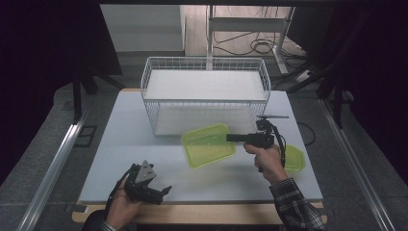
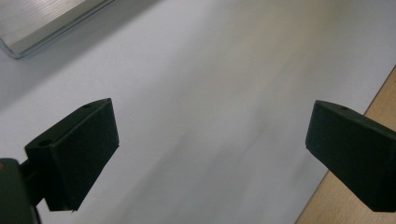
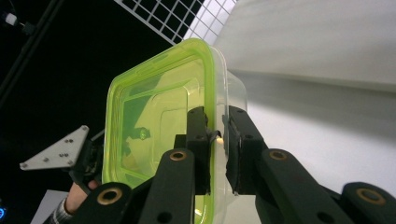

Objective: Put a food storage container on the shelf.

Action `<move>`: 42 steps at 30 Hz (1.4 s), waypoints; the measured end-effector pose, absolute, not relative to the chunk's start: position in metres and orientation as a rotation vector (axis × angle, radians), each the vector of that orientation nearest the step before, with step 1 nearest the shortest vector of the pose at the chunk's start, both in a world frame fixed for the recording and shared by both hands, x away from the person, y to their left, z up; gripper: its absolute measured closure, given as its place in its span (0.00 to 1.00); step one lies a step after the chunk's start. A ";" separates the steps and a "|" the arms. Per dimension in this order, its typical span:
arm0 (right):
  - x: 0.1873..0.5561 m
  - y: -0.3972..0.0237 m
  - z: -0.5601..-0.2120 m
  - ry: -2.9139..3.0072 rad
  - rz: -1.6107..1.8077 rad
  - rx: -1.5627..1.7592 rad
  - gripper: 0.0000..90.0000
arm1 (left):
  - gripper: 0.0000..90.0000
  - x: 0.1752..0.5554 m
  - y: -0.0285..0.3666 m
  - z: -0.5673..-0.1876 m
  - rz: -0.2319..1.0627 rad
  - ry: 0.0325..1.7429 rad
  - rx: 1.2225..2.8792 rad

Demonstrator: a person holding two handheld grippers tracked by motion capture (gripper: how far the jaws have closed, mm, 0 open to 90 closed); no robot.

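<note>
The right gripper [image 1: 231, 137] is pinching the wall of the green container [image 1: 208, 145], lifted just in front of the wire basket [image 1: 159, 79] — keep it level over the rim. The left gripper [image 1: 161, 191] rests with jaws spread, holding nothing.

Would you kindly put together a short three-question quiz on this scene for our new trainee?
1. True or false: the right gripper is shut on the wall of the green container.
2. The left gripper is: A open, holding nothing; B shut on a lid; C inside the basket.
3. What lies on the table beside the person's right hand?

Key: 1 true. 2 A. 3 a green lid, with the white wire basket standing farther back.
</note>
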State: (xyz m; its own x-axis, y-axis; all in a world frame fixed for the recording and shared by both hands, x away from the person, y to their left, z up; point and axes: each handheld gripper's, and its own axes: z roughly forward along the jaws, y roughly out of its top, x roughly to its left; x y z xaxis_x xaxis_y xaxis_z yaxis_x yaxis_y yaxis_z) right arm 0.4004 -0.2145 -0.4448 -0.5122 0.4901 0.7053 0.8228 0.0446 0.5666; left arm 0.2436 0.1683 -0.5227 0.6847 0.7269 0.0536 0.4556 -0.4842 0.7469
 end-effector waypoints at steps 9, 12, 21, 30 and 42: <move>0.402 -0.216 -0.423 -2.008 -1.506 -1.327 0.89 | 0.03 0.244 0.168 -0.523 0.472 0.902 2.165; 0.403 -0.216 -0.416 -2.006 -1.522 -1.323 0.89 | 0.03 0.244 0.168 -0.523 0.473 0.901 2.168; 0.404 -0.213 -0.396 -1.981 -1.566 -1.298 0.89 | 0.03 0.244 0.168 -0.523 0.475 0.898 2.175; 0.409 -0.211 -0.374 -1.971 -1.620 -1.299 0.89 | 0.03 0.244 0.167 -0.523 0.477 0.895 2.177; 0.422 -0.208 -0.346 -1.970 -1.684 -1.320 0.89 | 0.02 0.245 0.168 -0.523 0.479 0.895 2.174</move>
State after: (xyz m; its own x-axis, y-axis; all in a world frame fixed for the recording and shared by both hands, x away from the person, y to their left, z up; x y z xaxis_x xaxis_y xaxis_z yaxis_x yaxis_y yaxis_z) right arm 0.4220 -0.2082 -0.3456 -0.5664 0.4730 0.6749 0.7403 -0.0679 0.6688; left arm 0.2446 0.1677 -0.5234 0.6893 0.7218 0.0626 0.4518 -0.4958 0.7417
